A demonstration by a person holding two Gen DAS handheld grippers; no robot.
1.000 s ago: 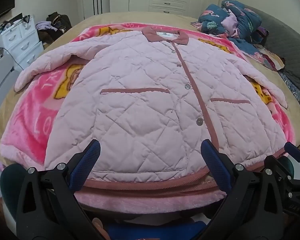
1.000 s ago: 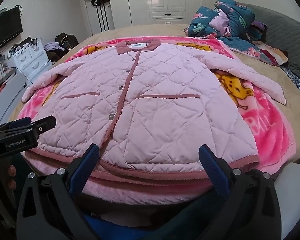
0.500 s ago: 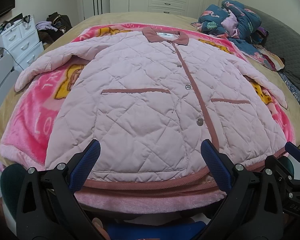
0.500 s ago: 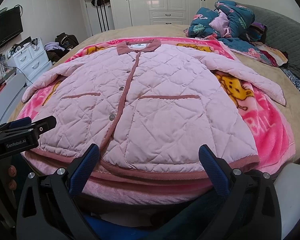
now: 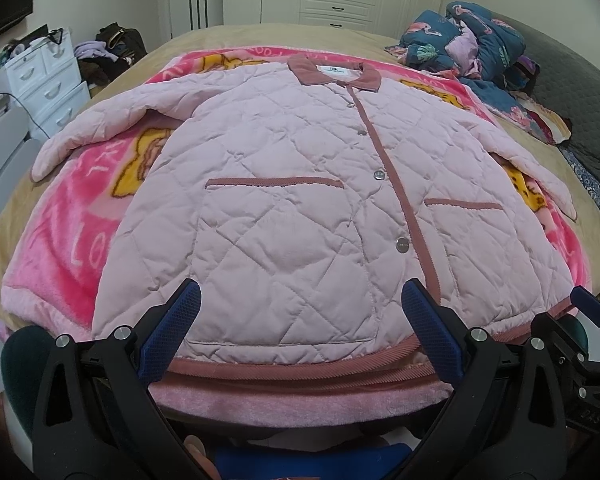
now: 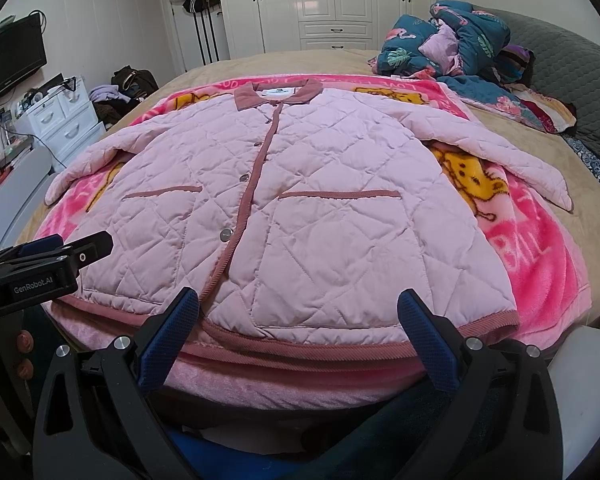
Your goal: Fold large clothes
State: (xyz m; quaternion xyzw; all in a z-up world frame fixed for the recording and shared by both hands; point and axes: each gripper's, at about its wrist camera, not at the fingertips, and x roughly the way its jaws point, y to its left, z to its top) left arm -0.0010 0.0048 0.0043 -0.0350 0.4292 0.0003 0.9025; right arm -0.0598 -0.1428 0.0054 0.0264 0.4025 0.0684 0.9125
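Note:
A large pink quilted jacket (image 5: 300, 208) lies flat and buttoned on a pink cartoon blanket (image 5: 72, 240), collar far, hem near, both sleeves spread out. It also shows in the right wrist view (image 6: 300, 216). My left gripper (image 5: 300, 320) is open and empty, hovering just before the hem's left half. My right gripper (image 6: 298, 318) is open and empty before the hem's right half. The left gripper also shows at the left edge of the right wrist view (image 6: 52, 256).
The blanket lies on a tan bed (image 6: 540, 148). A pile of teal and purple bedding (image 6: 452, 48) sits at the far right. White drawers (image 5: 48, 80) and bags stand left of the bed. White wardrobes (image 6: 332, 0) line the far wall.

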